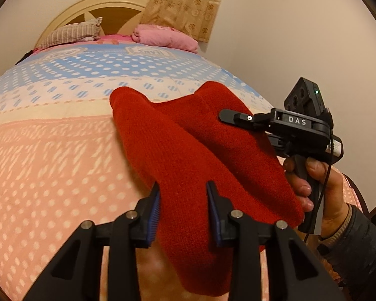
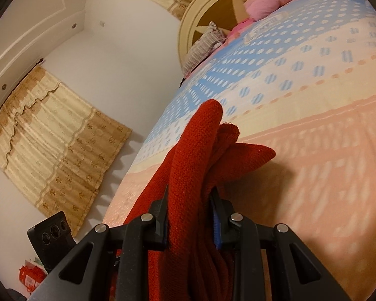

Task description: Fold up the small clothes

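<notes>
- Red knit garment (image 1: 188, 155) hangs lifted above the bed, bunched in folds between two grippers, one piece only.
- Nearest in the left wrist view, the left gripper (image 1: 184, 200) has its blue-padded fingers (image 1: 154, 213) closed partway onto a thick fold of the knit, which fills the gap and spills below them.
- In the right wrist view the right gripper (image 2: 190, 205) is clamped narrowly on several gathered layers, which stand up past the fingertips.
- A hand (image 1: 320, 190) grips the right gripper's handle at the right edge of the left wrist view.
- Beyond, the dotted bedspread (image 1: 50, 150) lies flat and open, pink near, blue far.
- Farthest stand one striped pillow (image 1: 72, 33), one pink quilt (image 1: 168, 37), a cream headboard (image 1: 107, 5) and curtains (image 1: 183, 2).
</notes>
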Demonstrator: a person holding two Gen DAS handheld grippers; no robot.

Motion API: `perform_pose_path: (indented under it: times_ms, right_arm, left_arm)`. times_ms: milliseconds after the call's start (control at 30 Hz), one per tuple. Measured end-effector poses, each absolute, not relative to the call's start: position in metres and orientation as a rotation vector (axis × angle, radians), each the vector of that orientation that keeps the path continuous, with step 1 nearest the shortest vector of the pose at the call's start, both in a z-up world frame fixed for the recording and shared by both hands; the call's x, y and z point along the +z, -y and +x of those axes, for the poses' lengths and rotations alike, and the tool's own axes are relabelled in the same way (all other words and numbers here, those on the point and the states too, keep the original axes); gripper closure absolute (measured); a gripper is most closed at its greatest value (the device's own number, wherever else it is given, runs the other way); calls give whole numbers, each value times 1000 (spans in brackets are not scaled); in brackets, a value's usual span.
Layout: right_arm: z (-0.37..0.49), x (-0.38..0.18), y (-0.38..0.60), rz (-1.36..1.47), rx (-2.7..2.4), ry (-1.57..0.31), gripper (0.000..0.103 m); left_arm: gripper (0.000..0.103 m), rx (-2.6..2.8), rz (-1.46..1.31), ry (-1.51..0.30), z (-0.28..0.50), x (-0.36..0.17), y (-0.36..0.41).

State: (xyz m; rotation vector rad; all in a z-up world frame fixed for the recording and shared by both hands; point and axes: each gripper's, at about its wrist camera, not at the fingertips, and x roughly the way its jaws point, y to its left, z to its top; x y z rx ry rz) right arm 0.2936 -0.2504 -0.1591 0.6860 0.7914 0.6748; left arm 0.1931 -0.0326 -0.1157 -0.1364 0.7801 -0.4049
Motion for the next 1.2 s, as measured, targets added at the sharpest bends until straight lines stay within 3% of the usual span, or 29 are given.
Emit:
perform_pose_path:
  times_ms: [1200]
  right_arm:
    - [289, -161, 79, 637, 942, -892, 77]
  left_arm:
    - [69, -219, -189, -713, 125, -116, -62]
